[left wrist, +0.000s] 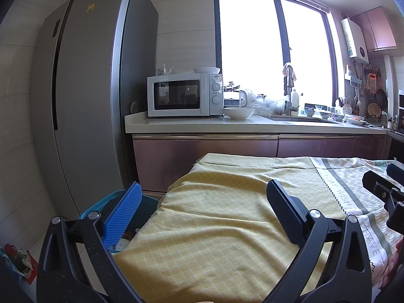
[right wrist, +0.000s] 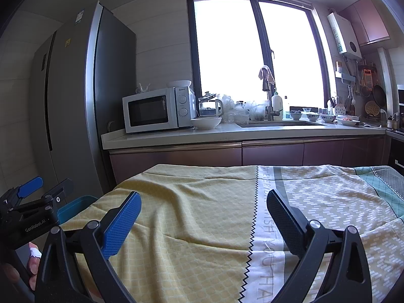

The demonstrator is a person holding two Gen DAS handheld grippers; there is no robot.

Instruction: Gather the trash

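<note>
Trash bin [left wrist: 101, 205] – left of tablecloth [left wrist: 214, 214], upright | both tongs [left wrist: 203, 212] [right wrist: 203, 223] wide open – empty

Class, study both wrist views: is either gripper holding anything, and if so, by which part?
Nothing is held. The left gripper and right gripper both stand open, jaws wide apart above the yellow cloth, with nothing between them.
</note>
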